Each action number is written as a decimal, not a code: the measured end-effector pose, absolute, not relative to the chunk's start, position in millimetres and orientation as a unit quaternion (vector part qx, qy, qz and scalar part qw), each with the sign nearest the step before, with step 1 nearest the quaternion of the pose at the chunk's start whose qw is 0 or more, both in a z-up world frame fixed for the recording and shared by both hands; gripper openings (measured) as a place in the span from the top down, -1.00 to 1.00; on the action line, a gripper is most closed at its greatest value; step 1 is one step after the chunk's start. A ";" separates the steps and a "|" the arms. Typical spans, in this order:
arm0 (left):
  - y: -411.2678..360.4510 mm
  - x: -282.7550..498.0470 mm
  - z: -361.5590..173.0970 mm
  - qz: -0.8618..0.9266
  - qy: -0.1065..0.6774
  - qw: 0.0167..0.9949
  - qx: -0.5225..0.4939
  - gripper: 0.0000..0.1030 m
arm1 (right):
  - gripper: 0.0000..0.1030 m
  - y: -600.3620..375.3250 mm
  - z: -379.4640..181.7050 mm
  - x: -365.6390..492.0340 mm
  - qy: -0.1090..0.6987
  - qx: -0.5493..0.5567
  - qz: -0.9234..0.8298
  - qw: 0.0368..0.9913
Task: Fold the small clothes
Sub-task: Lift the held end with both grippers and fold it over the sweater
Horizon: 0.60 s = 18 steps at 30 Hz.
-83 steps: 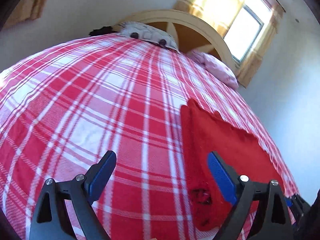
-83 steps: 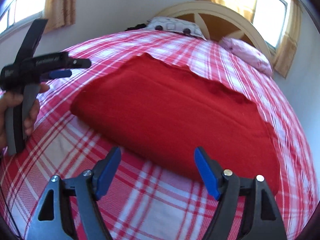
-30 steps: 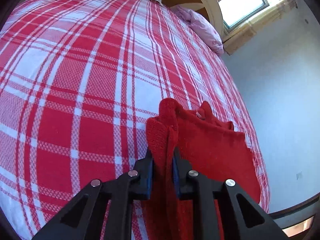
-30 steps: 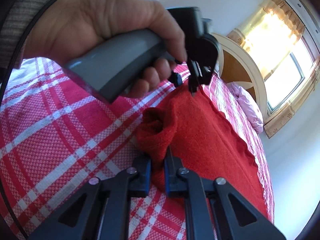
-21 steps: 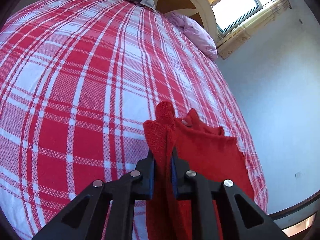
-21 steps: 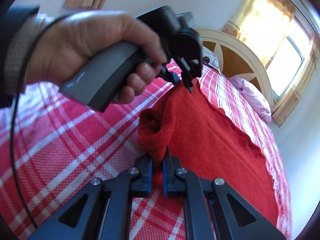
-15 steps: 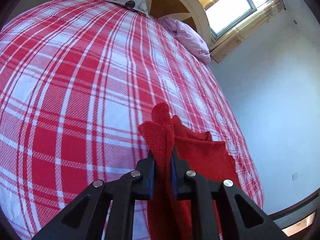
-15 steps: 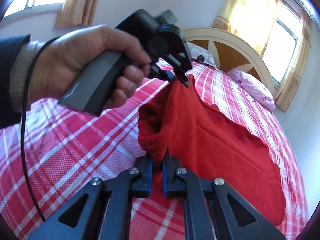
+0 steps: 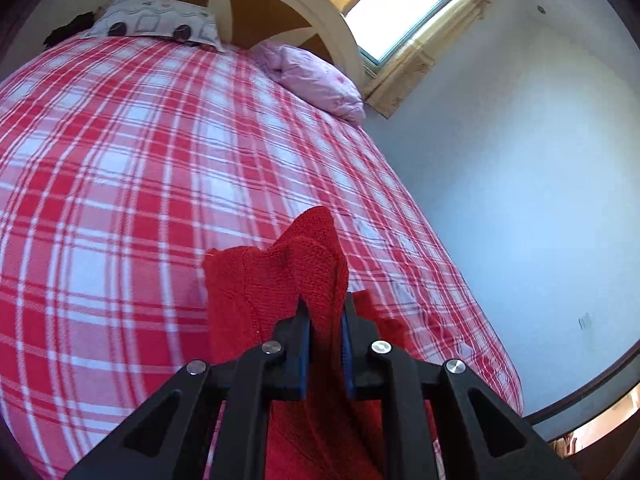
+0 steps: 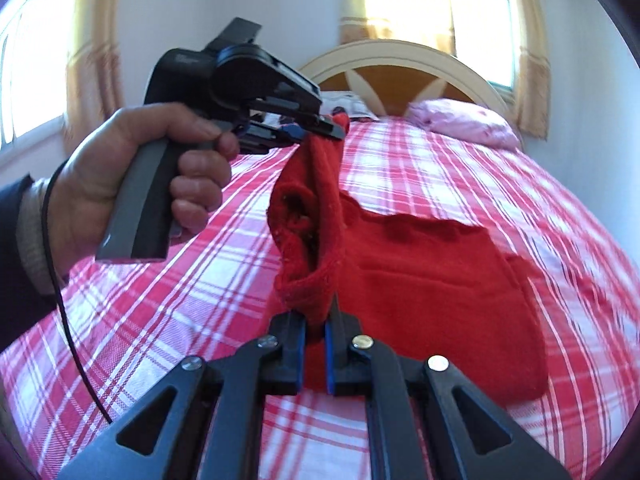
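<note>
Your left gripper (image 9: pixel 325 320) is clenched on a bunched corner of the red knitted garment (image 10: pixel 436 288). In the left wrist view the fabric rises in a peak above the blue pads and hangs down between the black fingers (image 9: pixel 296 344), so the cloth fills the narrow gap between them. From the right wrist view you can see that same gripper (image 10: pixel 334 130) held in your left hand (image 10: pixel 132 184), up above the bed, with the red cloth dangling from its tip in a twisted, tube-like fold.

Your right gripper (image 10: pixel 316 326) is also clamped tight on the garment, gripping a lower part of the same raised edge. The cloth stretches between the two grippers in a steep, rumpled band, and one end of it gapes open like a cuff or sleeve mouth.

The rest of the garment lies flat on the bed (image 10: pixel 460 176), spread to the right of the lifted edge on the red and white checked sheet. Its far edge is uneven and slightly blurred.

At the head of the bed you have a pale pink pillow (image 10: pixel 464 122) on the right and a grey patterned pillow (image 9: pixel 156 20) to the left, both against the curved cream and wood headboard (image 10: pixel 400 64). A bright window (image 9: pixel 396 4) with yellow curtains stands behind it. A dark sleeve (image 10: pixel 16 240) and a thin black cable (image 10: pixel 68 336) run from your left wrist.
</note>
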<state>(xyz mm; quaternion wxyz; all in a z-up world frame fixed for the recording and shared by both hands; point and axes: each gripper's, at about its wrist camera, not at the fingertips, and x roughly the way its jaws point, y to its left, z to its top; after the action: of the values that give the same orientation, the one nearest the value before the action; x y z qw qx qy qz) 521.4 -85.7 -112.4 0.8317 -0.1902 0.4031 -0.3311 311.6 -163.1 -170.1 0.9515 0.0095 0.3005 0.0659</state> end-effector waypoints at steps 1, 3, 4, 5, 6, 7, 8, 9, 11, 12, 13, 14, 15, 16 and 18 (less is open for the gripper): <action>-93.7 521.2 -111.4 -0.335 0.404 0.832 -0.184 0.76 | 0.83 -169.8 -169.7 306.8 0.300 0.022 0.062 0.952; -117.2 520.5 -110.0 -0.343 0.407 0.829 -0.170 0.76 | 0.83 -188.6 -169.8 301.7 0.301 0.047 0.055 0.951; -125.8 519.8 -108.9 -0.347 0.409 0.828 -0.166 0.76 | 0.83 -195.9 -170.7 299.4 0.302 0.058 0.051 0.950; -135.3 519.3 -108.8 -0.350 0.411 0.826 -0.162 0.76 | 0.83 -206.4 -172.2 296.7 0.303 0.071 0.046 0.949; -148.7 519.9 -110.2 -0.353 0.414 0.825 -0.154 0.76 | 0.83 -214.0 -173.3 295.5 0.304 0.080 0.043 0.948; -157.1 518.4 -111.5 -0.355 0.416 0.824 -0.148 0.76 | 0.83 -223.6 -175.1 294.3 0.306 0.092 0.039 0.947; -166.5 517.4 -113.1 -0.357 0.419 0.823 -0.143 0.76 | 0.83 -233.4 -177.1 293.2 0.308 0.104 0.035 0.945; -178.6 518.2 -116.4 -0.360 0.423 0.820 -0.137 0.76 | 0.83 -244.0 -179.5 292.0 0.311 0.117 0.031 0.943; -193.9 518.1 -120.0 -0.364 0.428 0.817 -0.129 0.76 | 0.83 -260.8 -183.6 290.1 0.315 0.137 0.024 0.939; -204.6 518.8 -124.0 -0.366 0.432 0.815 -0.123 0.76 | 0.83 -269.0 -185.8 288.7 0.317 0.146 0.019 0.937; -212.5 518.5 -125.6 -0.367 0.435 0.814 -0.118 0.76 | 0.83 -275.3 -188.5 287.1 0.319 0.154 0.015 0.935; -220.2 518.5 -129.3 -0.368 0.439 0.812 -0.112 0.76 | 0.83 -283.9 -191.6 285.4 0.322 0.165 0.012 0.932; -228.3 518.3 -132.4 -0.369 0.443 0.810 -0.106 0.76 | 0.83 -289.8 -193.6 284.0 0.325 0.173 0.012 0.930; -236.6 517.8 -136.5 -0.369 0.447 0.808 -0.100 0.76 | 0.83 -294.5 -196.0 282.9 0.327 0.181 0.011 0.927; -250.1 517.3 -144.4 -0.369 0.456 0.805 -0.089 0.76 | 0.83 -305.7 -201.1 279.3 0.332 0.200 0.009 0.922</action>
<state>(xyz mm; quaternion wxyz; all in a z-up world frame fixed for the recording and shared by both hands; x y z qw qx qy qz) 517.3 -250.1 -144.4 0.8047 -0.0888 0.4561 -0.3695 279.2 -305.7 -201.1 0.9218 0.2003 0.3318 0.0092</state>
